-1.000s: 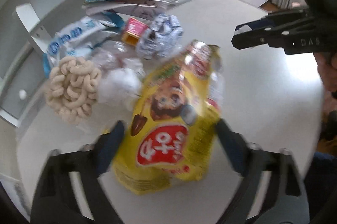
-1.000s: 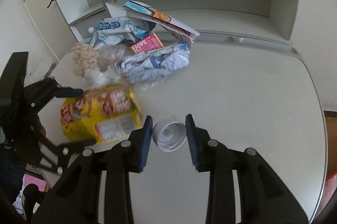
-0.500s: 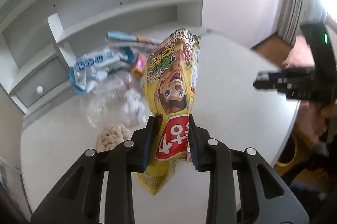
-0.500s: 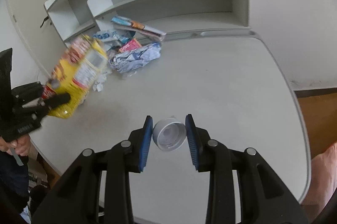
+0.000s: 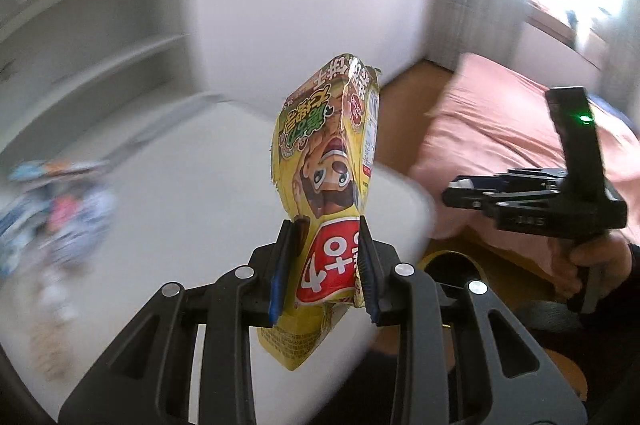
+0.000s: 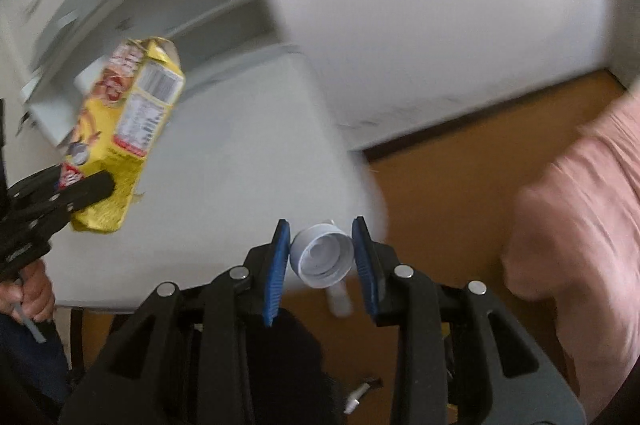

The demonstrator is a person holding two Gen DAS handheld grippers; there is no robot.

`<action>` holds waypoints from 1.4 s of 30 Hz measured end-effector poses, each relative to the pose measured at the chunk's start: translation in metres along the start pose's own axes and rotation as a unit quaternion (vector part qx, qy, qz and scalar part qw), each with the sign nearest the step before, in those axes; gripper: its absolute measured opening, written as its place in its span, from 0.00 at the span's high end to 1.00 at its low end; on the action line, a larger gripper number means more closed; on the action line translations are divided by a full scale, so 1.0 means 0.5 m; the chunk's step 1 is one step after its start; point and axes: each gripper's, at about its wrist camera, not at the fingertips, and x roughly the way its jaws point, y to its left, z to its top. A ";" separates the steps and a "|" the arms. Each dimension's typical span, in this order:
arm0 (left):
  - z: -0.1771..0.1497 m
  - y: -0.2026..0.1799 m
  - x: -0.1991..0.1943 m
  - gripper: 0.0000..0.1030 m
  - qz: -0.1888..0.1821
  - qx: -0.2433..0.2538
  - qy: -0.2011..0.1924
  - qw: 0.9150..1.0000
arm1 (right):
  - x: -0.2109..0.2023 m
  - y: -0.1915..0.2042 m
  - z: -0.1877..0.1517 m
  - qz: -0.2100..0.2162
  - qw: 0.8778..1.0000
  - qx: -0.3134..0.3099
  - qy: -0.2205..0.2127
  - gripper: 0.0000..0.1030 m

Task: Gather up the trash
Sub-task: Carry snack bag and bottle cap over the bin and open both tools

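Note:
My left gripper [image 5: 326,265] is shut on a yellow snack bag [image 5: 328,161] and holds it upright in the air over the white table's [image 5: 192,177] right edge. The same bag shows in the right wrist view [image 6: 128,129], held by the left gripper [image 6: 76,193] at the left. My right gripper [image 6: 322,257] is shut on a white bottle cap [image 6: 322,257], open side toward the camera, just past the table's corner. It shows in the left wrist view [image 5: 460,193] at the right. A blurred heap of wrappers [image 5: 60,209] lies at the table's far left.
A white shelf unit [image 5: 100,37] stands behind the table. A pink bed cover [image 5: 500,129] lies to the right over a brown wooden floor [image 6: 440,177]. A white wall [image 6: 420,5] rises beyond the table. A dark round object [image 5: 452,265] sits low beside the table.
Both grippers have swung to the right, away from the trash heap, past the table's edge toward the floor and bed. Each keeps its hold, on the bag and on the cap.

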 end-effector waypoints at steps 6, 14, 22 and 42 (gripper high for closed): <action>0.006 -0.194 0.137 0.71 -0.088 0.059 0.036 0.994 | -0.020 -0.242 -0.111 -0.114 0.988 0.107 0.018 0.69; -0.081 -0.379 0.399 0.71 -0.149 0.103 0.154 0.971 | 0.057 -0.445 -0.284 -0.143 0.957 0.226 0.111 0.69; -0.162 -0.479 0.570 0.71 -0.170 0.116 0.241 0.948 | 0.071 -0.500 -0.360 -0.136 0.944 0.265 0.140 0.69; -0.165 -0.494 0.598 0.36 -0.167 0.109 0.250 0.948 | 0.086 -0.508 -0.368 -0.127 0.942 0.273 0.147 0.68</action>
